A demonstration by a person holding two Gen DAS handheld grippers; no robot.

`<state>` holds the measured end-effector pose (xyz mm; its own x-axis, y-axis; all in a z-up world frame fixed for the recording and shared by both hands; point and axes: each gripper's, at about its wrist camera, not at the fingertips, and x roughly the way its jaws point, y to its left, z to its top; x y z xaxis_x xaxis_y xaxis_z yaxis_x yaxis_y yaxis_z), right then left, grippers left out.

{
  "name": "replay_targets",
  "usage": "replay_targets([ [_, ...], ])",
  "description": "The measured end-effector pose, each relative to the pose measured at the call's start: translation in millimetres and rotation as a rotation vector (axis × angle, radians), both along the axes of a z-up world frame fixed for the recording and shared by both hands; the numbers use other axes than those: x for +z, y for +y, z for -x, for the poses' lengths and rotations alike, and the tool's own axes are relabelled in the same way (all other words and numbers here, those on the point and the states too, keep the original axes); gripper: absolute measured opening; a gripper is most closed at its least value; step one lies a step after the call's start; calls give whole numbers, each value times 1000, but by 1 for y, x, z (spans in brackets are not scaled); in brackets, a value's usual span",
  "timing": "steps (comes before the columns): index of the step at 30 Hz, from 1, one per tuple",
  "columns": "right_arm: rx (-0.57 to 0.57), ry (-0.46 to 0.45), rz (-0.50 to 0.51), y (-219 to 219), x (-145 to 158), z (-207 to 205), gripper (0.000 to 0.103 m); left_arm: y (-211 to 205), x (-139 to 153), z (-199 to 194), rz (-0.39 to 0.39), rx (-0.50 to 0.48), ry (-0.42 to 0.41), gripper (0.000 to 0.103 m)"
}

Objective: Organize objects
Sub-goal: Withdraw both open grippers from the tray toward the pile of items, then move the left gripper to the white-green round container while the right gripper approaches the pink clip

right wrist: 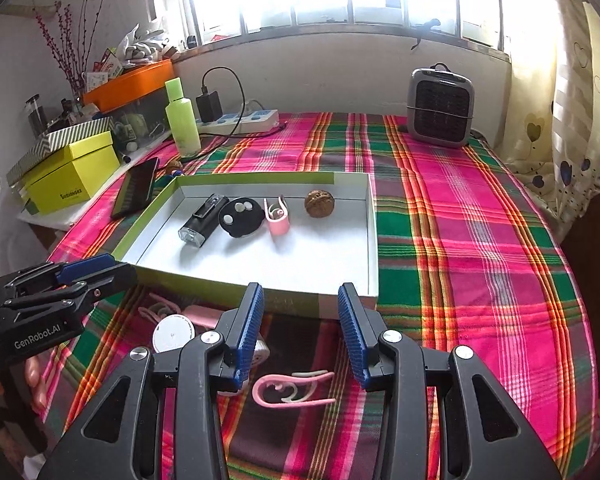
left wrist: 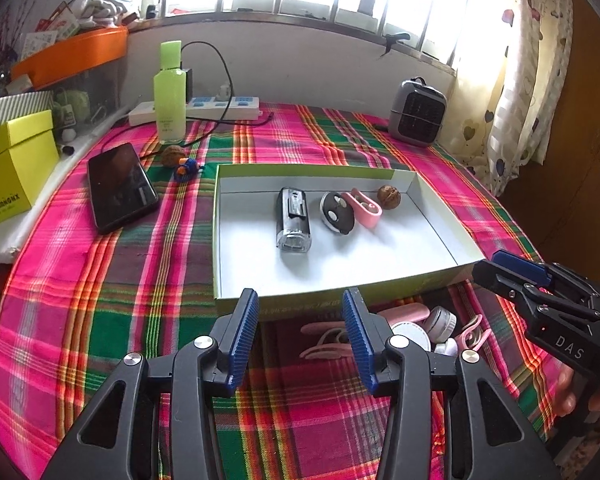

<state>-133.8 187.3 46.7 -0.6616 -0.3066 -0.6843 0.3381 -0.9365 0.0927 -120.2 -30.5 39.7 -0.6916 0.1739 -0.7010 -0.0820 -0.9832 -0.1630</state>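
My left tool point(left wrist: 300, 336) and right tool point(right wrist: 300, 336) hang with fingers apart, gripping nothing. The tray point(left wrist: 340, 294) on the counter point(left wrist: 100, 280) holds a flashlight point(left wrist: 293, 216) and walnut point(left wrist: 389, 197); pink clips point(right wrist: 288, 390) lie just before it.

Both my cameras are looking forward and downward along my blue-padded fingers, close over the pink-and-green plaid tablecloth point(left wrist: 100, 300). Each is facing the bright window. Both are sharing the shallow white green-rimmed cardboard tray point(left wrist: 428, 240) at mid-frame; my left view is seeing it from the left, my right from the right.
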Motion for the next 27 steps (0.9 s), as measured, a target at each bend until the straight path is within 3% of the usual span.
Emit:
replay_targets([
  [27, -11, -93, -14, 7, -32, -24, 41, -6, -33, 0, -46, -46, -100, 45],
])
